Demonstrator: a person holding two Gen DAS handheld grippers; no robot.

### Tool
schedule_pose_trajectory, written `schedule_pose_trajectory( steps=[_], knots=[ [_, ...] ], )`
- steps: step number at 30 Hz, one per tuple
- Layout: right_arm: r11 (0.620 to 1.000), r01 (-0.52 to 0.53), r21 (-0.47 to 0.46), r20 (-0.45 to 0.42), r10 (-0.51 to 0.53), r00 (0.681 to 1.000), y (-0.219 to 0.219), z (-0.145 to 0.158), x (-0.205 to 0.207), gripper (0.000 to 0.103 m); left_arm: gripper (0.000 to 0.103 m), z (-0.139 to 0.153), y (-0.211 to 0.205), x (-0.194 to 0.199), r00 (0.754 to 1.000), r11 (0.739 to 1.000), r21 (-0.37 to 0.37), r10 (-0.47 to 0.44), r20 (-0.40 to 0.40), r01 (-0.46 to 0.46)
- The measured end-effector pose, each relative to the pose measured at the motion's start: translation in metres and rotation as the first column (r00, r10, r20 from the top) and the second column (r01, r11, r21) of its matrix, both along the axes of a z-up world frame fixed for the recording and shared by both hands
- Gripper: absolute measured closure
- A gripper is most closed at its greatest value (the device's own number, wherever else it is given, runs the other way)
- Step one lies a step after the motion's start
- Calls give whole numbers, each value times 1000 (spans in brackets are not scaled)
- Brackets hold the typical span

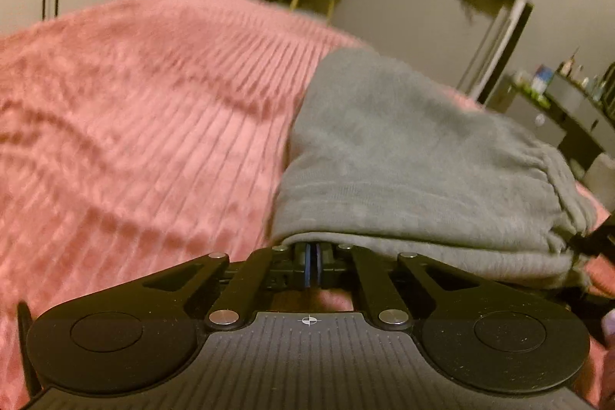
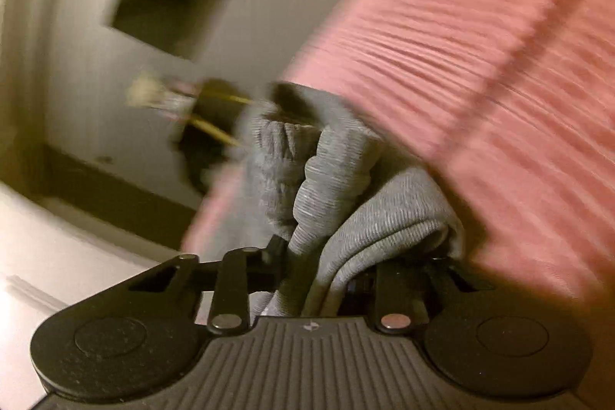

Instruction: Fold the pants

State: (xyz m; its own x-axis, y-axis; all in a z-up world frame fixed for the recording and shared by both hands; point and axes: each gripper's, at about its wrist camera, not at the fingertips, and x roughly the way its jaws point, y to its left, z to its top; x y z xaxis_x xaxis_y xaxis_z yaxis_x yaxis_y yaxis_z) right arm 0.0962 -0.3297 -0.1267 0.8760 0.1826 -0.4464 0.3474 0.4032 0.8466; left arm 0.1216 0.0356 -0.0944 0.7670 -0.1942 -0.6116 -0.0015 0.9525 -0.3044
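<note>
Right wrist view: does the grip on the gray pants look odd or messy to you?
Yes. The right gripper has a thick, bunched wad of the gray pants stuffed between its fingers, several layers crumpled rather than one flat edge. They lie on the pink ribbed blanket.

From my left wrist camera the gray pants (image 1: 403, 156) draped over the left gripper (image 1: 314, 256), so its fingertips were hidden under the fold and I could not tell whether cloth sat between them. The pink blanket (image 1: 134, 125) ran off the left edge. The shelf (image 1: 569, 102) at right held items too small to name. On my right wrist camera the right gripper (image 2: 330, 279) was buried in bunched cloth, and the wall (image 2: 238, 25) behind smeared into blur.
</note>
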Motion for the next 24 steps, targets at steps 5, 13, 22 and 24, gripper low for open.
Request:
schedule_pose_trajectory(
  steps=[5,13,22,24],
  knots=[
    [992,-44,115,36,40,999,-22,17,-21,47,95,12,5,-11,1000,1000,17,-13,6,13],
    [998,36,-55,114,-29,993,-32,63,-60,46,50,38,27,-42,990,994,-74,88,111,-80],
    [1000,0,-4,39,1,999,-20,38,-4,40,34,30,29,-39,984,991,-38,131,123,-127],
    [1000,3,-2,43,-3,999,-16,37,7,39,33,26,28,-36,983,990,-21,138,121,-136]
  ],
)
